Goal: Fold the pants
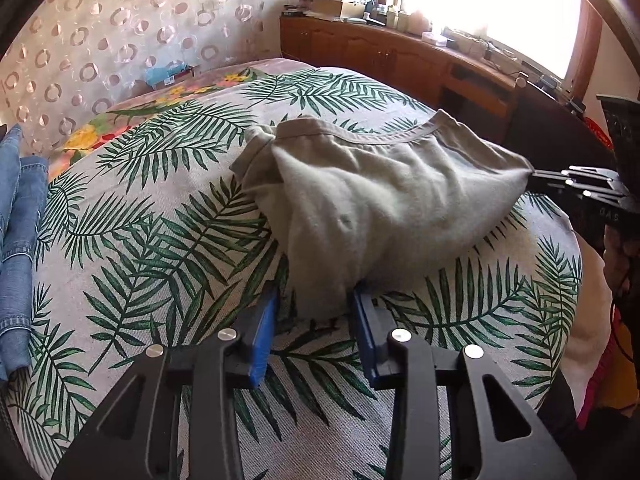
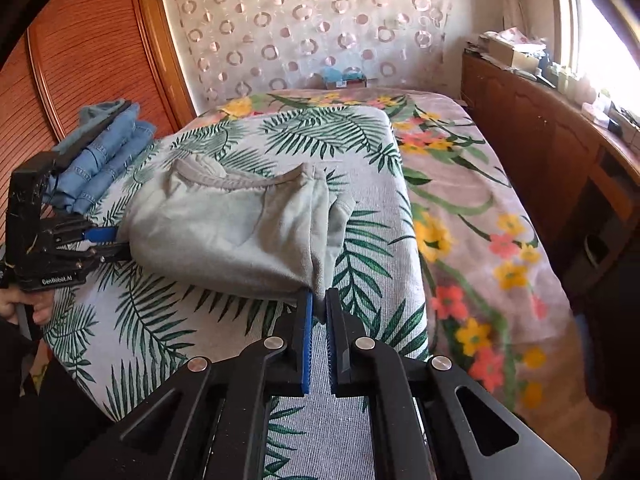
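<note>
Mid-fold, grey pants bunched on the palm-leaf bed cover near the folded jeans — left tool clamped on one bunched end, right tool pinched tight on the other — next likely calls for lifting both ends together to carry the fold over.

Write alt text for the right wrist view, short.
The right gripper, jaws shut on a corner of the grey pants, holds them on a palm-leaf bedspread. At far left the left gripper grips the opposite end of the pants, with folded jeans behind it. A wooden cabinet runs under a bright window on the right.
</note>
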Demonstrator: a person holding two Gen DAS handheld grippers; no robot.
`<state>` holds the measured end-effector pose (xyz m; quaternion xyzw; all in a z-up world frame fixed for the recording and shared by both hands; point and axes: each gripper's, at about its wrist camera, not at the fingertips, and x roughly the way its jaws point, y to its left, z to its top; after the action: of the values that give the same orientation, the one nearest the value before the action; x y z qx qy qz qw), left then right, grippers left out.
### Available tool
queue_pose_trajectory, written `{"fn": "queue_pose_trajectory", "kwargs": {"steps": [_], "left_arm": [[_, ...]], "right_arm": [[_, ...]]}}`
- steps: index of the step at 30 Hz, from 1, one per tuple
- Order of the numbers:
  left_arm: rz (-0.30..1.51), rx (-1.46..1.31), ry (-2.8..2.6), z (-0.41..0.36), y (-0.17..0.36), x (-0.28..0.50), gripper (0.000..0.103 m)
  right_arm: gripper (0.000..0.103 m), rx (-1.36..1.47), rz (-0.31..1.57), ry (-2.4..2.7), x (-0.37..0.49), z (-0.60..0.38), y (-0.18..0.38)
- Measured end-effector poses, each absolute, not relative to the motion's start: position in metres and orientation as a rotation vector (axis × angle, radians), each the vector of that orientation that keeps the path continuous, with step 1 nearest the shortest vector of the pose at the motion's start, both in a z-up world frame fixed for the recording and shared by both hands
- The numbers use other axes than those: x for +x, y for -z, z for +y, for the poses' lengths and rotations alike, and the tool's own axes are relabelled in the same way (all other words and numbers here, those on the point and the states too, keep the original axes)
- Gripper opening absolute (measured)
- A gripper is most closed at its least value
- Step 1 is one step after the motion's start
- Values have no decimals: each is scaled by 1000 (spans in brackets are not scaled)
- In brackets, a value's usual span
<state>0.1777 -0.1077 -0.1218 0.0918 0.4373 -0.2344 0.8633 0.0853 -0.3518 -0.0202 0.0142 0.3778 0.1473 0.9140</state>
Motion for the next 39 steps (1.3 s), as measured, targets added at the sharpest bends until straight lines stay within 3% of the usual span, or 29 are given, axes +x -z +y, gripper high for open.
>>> {"fn": "queue_pose_trajectory", "kwargs": {"steps": [8, 11, 16, 18, 19, 25, 27, 28, 32, 39], "left_arm": [[890, 175, 469, -105, 110, 174, 39], [865, 181, 457, -104, 102, 173, 52], [839, 176, 460, -102, 90, 177, 55], [835, 165, 463, -102, 87, 181, 81], [830, 160, 455, -102, 86, 184, 83], [841, 151, 429, -107, 88, 207, 83], [840, 152, 428, -109, 89, 216, 83], [844, 146, 435, -110, 90, 220, 83], [853, 140, 438, -114, 91, 233, 82], [852, 173, 451, -126, 93, 248, 72]], "right_arm": [[6, 20, 752, -300, 76, -354, 9], [6, 22, 729, -293, 72, -355, 3], [6, 19, 690, -299, 72, -346, -2], [10, 15, 681, -300, 77, -343, -3], [10, 14, 681, -303, 81, -341, -2], [12, 1, 674, -331, 104, -332, 2], [27, -14, 674, -321, 112, -330, 3], [28, -16, 676, -324, 117, -329, 4], [29, -7, 695, -346, 140, -327, 9], [29, -32, 781, -358, 175, -318, 22]]}}
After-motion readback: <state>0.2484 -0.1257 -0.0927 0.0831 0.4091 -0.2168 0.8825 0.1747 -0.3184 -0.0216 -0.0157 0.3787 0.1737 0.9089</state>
